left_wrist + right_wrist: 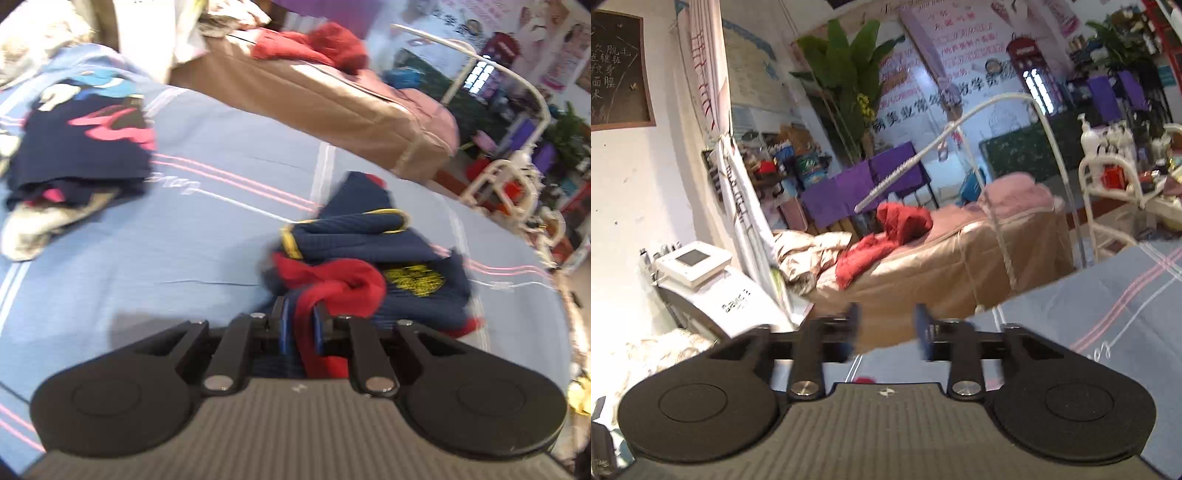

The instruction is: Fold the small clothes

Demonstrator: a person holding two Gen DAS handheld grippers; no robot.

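Observation:
My left gripper (300, 325) is shut on a crumpled navy and red garment (373, 258) with yellow trim and a yellow print. The garment hangs bunched just above the blue striped bed sheet (207, 236). The red cloth runs between the jaws. A folded navy garment with a pink print (85, 147) lies on other clothes at the far left of the sheet. My right gripper (886, 328) is open and empty, raised beside the sheet (1115, 306) and pointing across the room.
A brown-covered bed (332, 96) with red clothes (314, 44) stands beyond the sheet; it also shows in the right wrist view (942, 266). A white machine (713, 280) stands at the left. A white trolley (1108, 192) with bottles stands at the right.

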